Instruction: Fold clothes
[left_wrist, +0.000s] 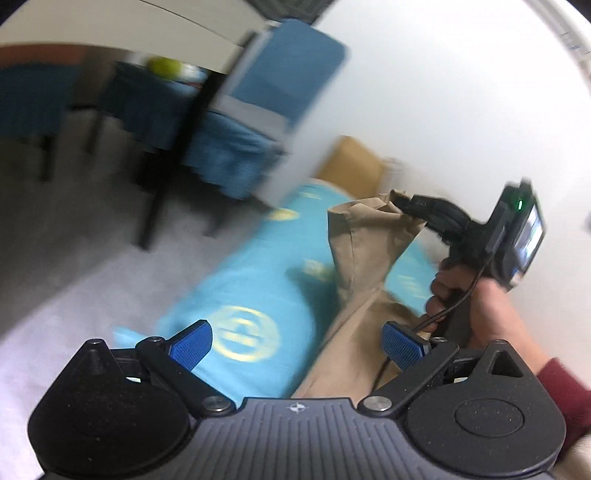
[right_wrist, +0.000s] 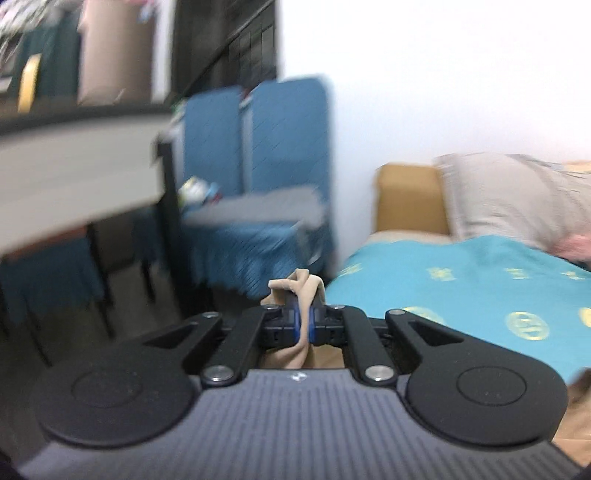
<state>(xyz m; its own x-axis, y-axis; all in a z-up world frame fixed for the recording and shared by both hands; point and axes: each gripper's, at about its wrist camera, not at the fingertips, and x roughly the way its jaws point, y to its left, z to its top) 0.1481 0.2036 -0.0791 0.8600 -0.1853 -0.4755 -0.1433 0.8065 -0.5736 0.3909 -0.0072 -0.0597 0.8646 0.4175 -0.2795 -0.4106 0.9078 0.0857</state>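
A beige garment (left_wrist: 364, 258) hangs above a bed with a turquoise cover (left_wrist: 255, 280). My right gripper (right_wrist: 304, 325) is shut on a bunched edge of the garment (right_wrist: 301, 286), pinched between its blue pads. In the left wrist view the right gripper (left_wrist: 410, 205) holds the garment's top corner up in the air, and the cloth drapes down toward the bed. My left gripper (left_wrist: 295, 341) is open and empty, its blue pads (left_wrist: 192, 345) wide apart, below and left of the hanging cloth.
A blue-covered chair (right_wrist: 266, 184) and a dark-legged table (right_wrist: 74, 162) stand left of the bed. A grey pillow (right_wrist: 517, 195) and a tan headboard (right_wrist: 406, 195) lie at the bed's far end. White wall behind.
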